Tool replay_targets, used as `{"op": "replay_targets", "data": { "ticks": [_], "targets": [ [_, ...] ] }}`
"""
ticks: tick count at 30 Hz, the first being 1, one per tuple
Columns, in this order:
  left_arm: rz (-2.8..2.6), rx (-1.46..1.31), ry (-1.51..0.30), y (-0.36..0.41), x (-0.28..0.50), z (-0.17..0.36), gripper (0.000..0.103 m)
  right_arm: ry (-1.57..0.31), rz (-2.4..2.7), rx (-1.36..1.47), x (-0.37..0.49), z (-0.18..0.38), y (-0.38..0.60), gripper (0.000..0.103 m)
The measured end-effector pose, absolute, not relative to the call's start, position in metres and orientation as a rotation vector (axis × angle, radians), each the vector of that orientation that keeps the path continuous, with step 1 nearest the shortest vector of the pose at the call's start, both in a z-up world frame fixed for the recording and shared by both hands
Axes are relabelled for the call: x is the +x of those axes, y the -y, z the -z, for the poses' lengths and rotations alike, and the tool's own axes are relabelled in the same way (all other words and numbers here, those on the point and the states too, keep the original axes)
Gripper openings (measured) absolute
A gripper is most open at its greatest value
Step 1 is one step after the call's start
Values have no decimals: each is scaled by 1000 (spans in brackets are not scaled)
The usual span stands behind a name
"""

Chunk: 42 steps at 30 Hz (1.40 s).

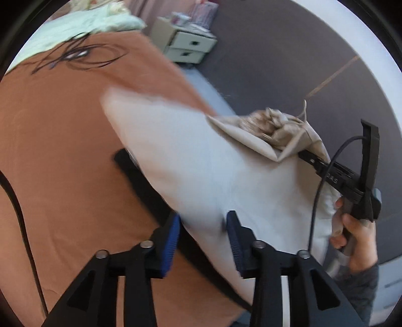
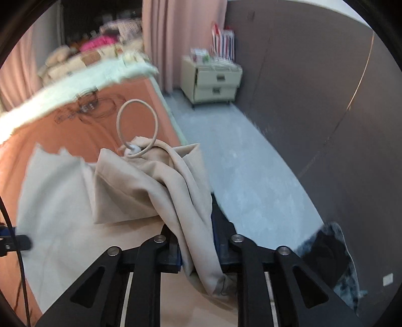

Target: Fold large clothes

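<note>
A large beige garment (image 1: 213, 176) with a drawstring waist is held up over an orange bed sheet (image 1: 62, 151). My left gripper (image 1: 203, 234) is open, its blue pads on either side of the cloth's lower edge without pinching it. My right gripper (image 2: 198, 241) is shut on a bunched fold of the garment (image 2: 155, 186); a looped beige drawstring (image 2: 137, 125) sticks up from it. In the left wrist view the right gripper (image 1: 309, 157) shows at the right, held by a hand (image 1: 356, 241), its tips buried in the bunched waistband (image 1: 279, 130).
The bed's edge (image 2: 173, 118) runs beside a grey floor (image 2: 251, 171). A cream two-drawer cabinet (image 2: 213, 80) stands by a pink curtain (image 2: 181, 37). A grey partition wall (image 2: 326, 105) is on the right. A pale green blanket (image 1: 83, 22) and black cables (image 1: 75, 55) lie on the bed.
</note>
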<state>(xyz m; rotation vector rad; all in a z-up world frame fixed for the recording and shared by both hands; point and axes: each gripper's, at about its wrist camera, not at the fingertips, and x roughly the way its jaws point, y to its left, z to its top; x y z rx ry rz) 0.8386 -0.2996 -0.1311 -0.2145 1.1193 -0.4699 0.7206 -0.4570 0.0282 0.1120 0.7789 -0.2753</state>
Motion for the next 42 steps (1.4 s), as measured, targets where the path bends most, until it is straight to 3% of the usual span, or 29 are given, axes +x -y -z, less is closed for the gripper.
{"op": "replay_targets", "data": {
  "ticks": [4, 5, 6, 8, 13, 20, 21, 22, 24, 30, 32, 42],
  "targets": [
    [426, -267, -1113, 266, 846, 148, 54, -787, 302, 131, 747, -34, 456, 33],
    [415, -277, -1109, 257, 845, 146, 54, -780, 306, 144, 744, -36, 458, 45],
    [404, -279, -1104, 252, 842, 142, 54, -775, 316, 162, 735, -38, 463, 63],
    [391, -280, -1091, 245, 834, 136, 54, -757, 367, 188, 714, -41, 477, 73],
    [409, -282, -1066, 241, 833, 132, 54, -727, 434, 281, 659, -41, 484, 73],
    [457, -192, -1035, 255, 836, 128, 54, -767, 370, 201, 631, -35, 450, 73],
    [457, -187, -1032, 257, 837, 129, 54, -766, 349, 187, 625, -33, 449, 72],
    [456, -189, -1031, 257, 840, 131, 54, -764, 339, 174, 619, -28, 453, 60],
    [454, -191, -1033, 260, 845, 136, 54, -787, 302, 152, 629, -20, 456, 43],
    [463, -160, -957, 261, 855, 139, 54, -851, 246, 131, 678, -23, 449, 41],
    [460, -153, -918, 258, 860, 137, 54, -868, 259, 129, 706, -29, 447, 35],
    [427, -193, -951, 238, 898, 171, 54, -959, 371, 214, 824, 10, 486, 30]
  ]
}}
